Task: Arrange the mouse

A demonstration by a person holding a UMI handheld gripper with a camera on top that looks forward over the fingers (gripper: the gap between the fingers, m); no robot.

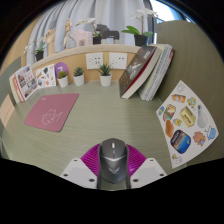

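Observation:
A dark grey computer mouse [112, 158] sits between my two fingers, its nose pointing forward over the green desk [105, 110]. The magenta pads [94, 159] press against both of its sides. My gripper [112, 166] is shut on the mouse and holds it near the desk's front. A pink mouse mat [52, 110] lies flat on the desk, ahead and to the left of the fingers, with nothing on it.
Small potted plants [104, 73] stand along the back wall shelf. Leaning books [147, 72] stand at the back right. A printed card [186, 123] with pictures lies at the right. An open picture book [33, 78] leans at the back left.

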